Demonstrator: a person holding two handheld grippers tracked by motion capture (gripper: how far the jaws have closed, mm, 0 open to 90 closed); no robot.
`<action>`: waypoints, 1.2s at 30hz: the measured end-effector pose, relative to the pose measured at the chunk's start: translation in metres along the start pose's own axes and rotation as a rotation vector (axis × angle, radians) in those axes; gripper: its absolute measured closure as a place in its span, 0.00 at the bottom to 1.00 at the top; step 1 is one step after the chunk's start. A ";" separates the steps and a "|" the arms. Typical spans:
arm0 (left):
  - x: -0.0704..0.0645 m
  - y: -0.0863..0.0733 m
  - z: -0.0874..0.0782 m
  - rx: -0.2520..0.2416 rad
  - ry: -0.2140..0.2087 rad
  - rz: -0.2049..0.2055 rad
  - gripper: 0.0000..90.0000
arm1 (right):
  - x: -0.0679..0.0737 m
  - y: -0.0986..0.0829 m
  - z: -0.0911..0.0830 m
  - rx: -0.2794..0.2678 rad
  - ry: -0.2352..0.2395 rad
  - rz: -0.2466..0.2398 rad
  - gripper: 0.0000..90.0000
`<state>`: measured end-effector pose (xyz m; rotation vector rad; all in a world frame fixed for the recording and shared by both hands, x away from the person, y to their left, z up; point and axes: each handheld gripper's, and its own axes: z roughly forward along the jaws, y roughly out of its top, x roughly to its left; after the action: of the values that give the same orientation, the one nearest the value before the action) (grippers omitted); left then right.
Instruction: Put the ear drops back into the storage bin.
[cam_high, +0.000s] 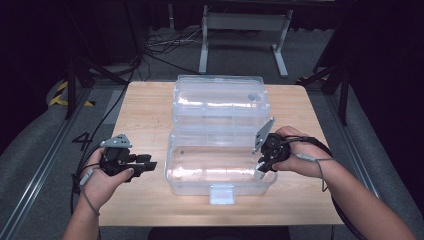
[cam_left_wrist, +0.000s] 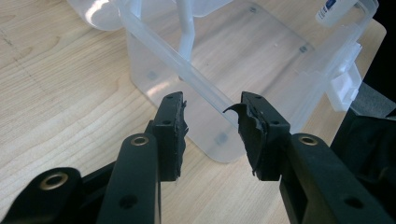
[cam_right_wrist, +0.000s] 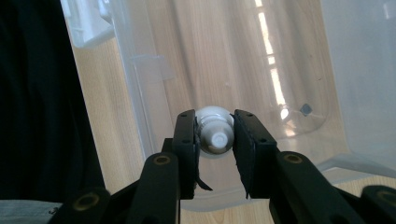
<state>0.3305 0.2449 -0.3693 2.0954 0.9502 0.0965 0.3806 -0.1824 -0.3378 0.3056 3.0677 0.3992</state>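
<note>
A clear plastic box stands in the middle of the wooden table with its lid swung back. My right gripper reaches over the box's right end and is shut on a small white bottle, held cap towards the camera above the box floor. The same bottle shows at the box's far end in the left gripper view. My left gripper hovers over the table just left of the box, open, its pads bare, facing the box's near end wall.
A white latch sticks out from the box's front wall, close to the table's front edge. Bare table lies to the left of the box and behind my left hand. Cables trail off both grippers towards the floor.
</note>
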 end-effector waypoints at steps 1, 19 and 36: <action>0.000 0.000 0.000 0.000 0.000 0.000 0.68 | -0.001 0.000 0.002 0.000 0.000 -0.010 0.79; 0.000 0.000 0.000 0.001 0.002 0.003 0.68 | -0.003 -0.004 0.028 0.040 0.024 0.000 0.79; 0.001 0.000 0.000 0.002 -0.002 0.000 0.68 | -0.004 -0.006 0.047 0.056 0.042 -0.008 0.79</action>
<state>0.3306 0.2455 -0.3697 2.0971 0.9490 0.0930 0.3859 -0.1774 -0.3849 0.2907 3.1246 0.3245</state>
